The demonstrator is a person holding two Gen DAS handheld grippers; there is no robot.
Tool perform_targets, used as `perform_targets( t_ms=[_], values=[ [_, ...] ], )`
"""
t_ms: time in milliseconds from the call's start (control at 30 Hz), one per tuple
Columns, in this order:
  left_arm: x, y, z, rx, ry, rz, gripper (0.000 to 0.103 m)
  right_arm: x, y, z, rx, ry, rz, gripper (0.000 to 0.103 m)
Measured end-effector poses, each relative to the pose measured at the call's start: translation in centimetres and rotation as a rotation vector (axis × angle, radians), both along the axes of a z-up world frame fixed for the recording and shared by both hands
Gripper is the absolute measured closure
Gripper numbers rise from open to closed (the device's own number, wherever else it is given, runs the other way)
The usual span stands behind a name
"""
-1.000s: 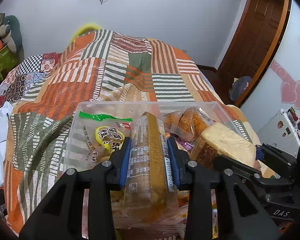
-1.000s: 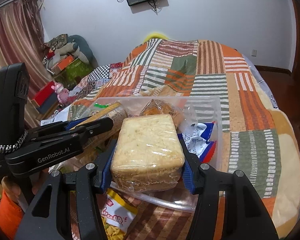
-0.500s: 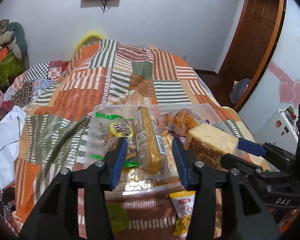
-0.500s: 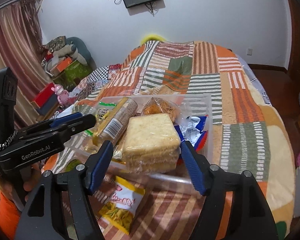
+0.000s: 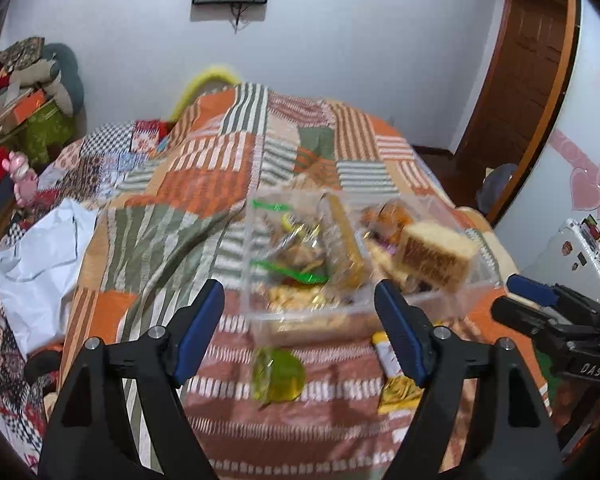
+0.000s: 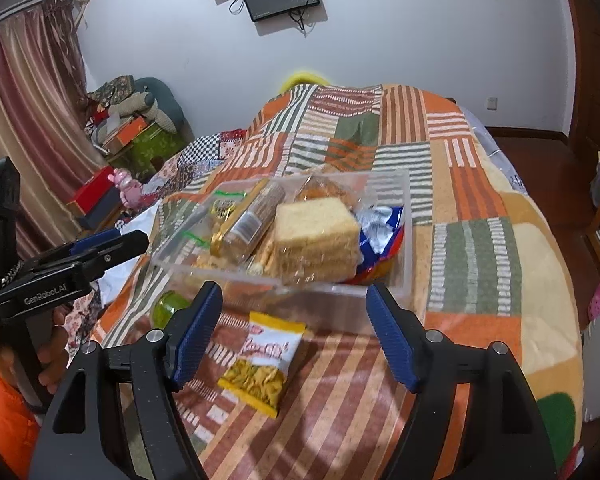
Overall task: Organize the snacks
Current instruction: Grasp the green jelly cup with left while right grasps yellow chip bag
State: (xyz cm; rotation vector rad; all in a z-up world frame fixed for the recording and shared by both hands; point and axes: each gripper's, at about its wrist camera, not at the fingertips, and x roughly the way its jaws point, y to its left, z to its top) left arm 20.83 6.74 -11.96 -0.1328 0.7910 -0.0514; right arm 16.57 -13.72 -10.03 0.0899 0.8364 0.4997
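From the left wrist, the left tongs (image 5: 298, 314) stand spread, their jaws having just been opening, with nothing pinched between the ribbed blue pads; beyond them a clear, hard-walled plastic box (image 5: 300, 320) sits on the bed's woven patchwork cover (image 5: 204, 184) of orange, green and white stripes. Inside the box lie crinkly film packets, a long wrapped biscuit pack (image 5: 346, 248) on edge and a blocky wrapped sponge cake (image 5: 436, 254) at its right end. Just before the box's near wall lie a small round green jelly cup (image 5: 278, 374) and a yellow snack bag (image 5: 396, 376), half hidden by the right pad. This view is blurred. From the right wrist, the right tongs (image 6: 294, 332) are likewise spread and empty, their jaws just opened too; between the pads lies the yellow snack bag (image 6: 266, 362), glossy and flat, untouched on the cover. The clear box (image 6: 404, 264) stands beyond it, the cake (image 6: 316, 236) and biscuit pack (image 6: 248, 224) resting inside beside a blue and white foil wrapper (image 6: 380, 224). The green cup (image 6: 168, 308) peeks past the left pad, and the left tongs (image 6: 100, 246) reach in from the left edge
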Motion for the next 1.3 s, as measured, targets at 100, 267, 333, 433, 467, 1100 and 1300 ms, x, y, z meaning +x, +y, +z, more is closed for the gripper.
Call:
perform_targets(
  t_ms=[100, 267, 333, 433, 467, 1100, 1300],
  values=[
    [-0.3, 0.6, -1.6, 0.014, 0.044, 0.006, 0.026, -0.6, 0.4, -0.7, -0.015, 0.02, 0.02, 0.03],
    [-0.9, 1.1, -4.6, 0.022, 0.131, -0.012, 0.026, -1.3, 1.5, -1.9, -0.033, 0.044, 0.04, 0.026],
    [-1.1, 1.2, -5.6, 0.035, 0.156, -0.014, 0.026, -1.3, 2.0, -2.8, -0.043, 0.062, 0.045, 0.026],
    [-1.2, 1.4, -6.9, 0.029, 0.189, -0.025, 0.026, -0.9, 2.9, -4.0, -0.056, 0.102, 0.056, 0.026],
    [-1.1, 1.4, -7.3, 0.025, 0.2, -0.028, 0.026, -0.8, 3.1, -4.4, -0.06, 0.107, 0.056, 0.026],
    [0.5, 0.9, -10.5, -0.029, 0.224, -0.044, 0.054, -0.3, 4.4, -7.0, -0.047, 0.184, 0.125, 0.066],
    [-0.8, 0.7, -9.9, -0.013, 0.212, -0.058, 0.058, -0.9, 3.7, -6.3, -0.036, 0.154, 0.128, 0.078]
  ],
)
